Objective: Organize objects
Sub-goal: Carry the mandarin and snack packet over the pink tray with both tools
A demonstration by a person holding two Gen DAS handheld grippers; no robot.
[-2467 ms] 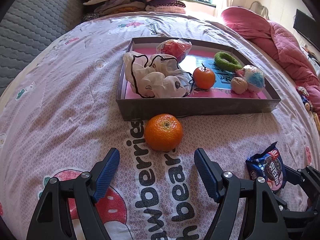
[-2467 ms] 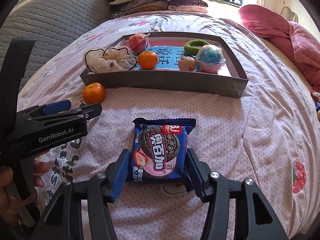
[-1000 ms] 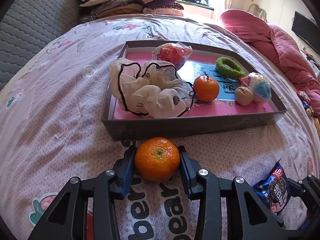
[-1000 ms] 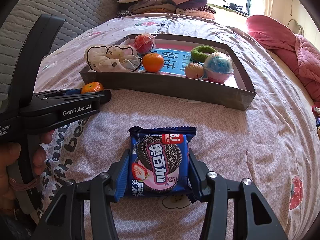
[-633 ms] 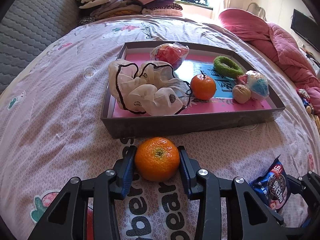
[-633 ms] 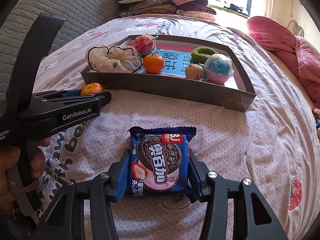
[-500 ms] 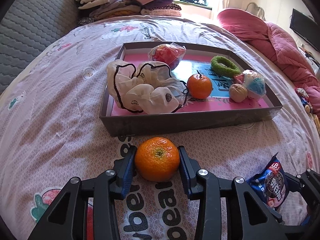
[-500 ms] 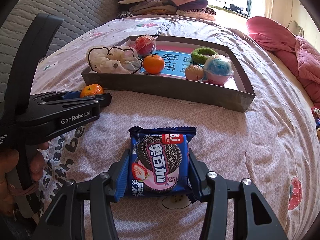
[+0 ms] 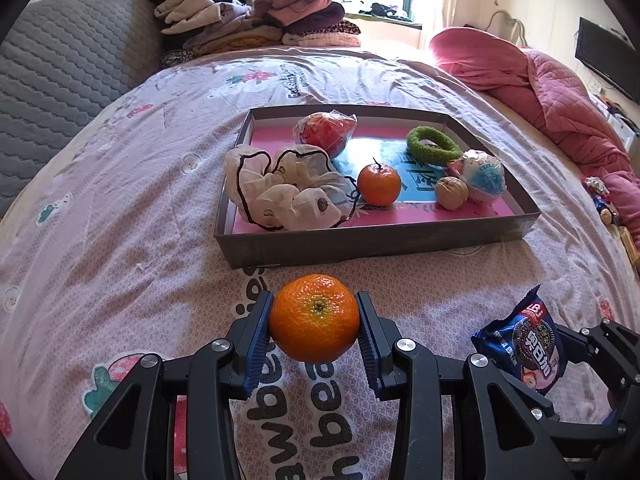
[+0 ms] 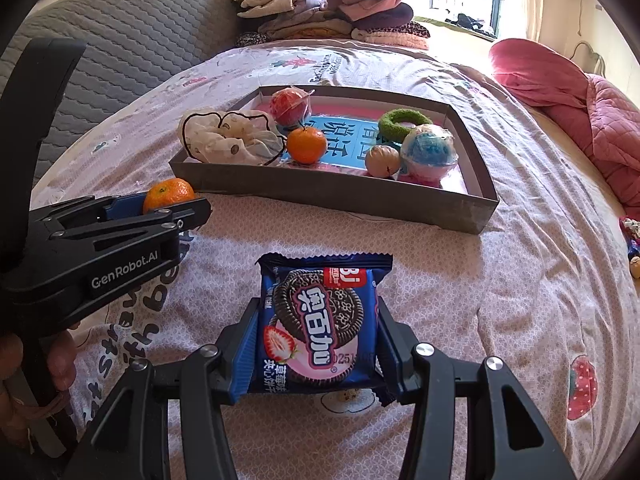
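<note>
- While the left gripper was clamped on a mandarin, its blue pads pressed the fruit's two sides, and the fruit sat above the bedsheet just in front of the tray.
- From the right wrist view, that mandarin showed beyond the left gripper's black frame, close to the tray's near left corner, with part of a hand on the handle at the left edge.
- The right gripper was clamped on a blue cookie pack, pads against both long edges, label up; whether the pack touched the sheet could not be told.
- In the left wrist view the pack appeared at lower right, held in the right gripper, well apart from the mandarin.
- Inside the tray lay a white scrunchie at the left, draped over the left rim, a second mandarin near the middle, a wrapped red ball at the back, a green ring, a walnut and a wrapped blue ball touching it at the right.
- Farther off, folded clothes were piled at the head of the bed, and a pink quilt lay bunched on the right.
</note>
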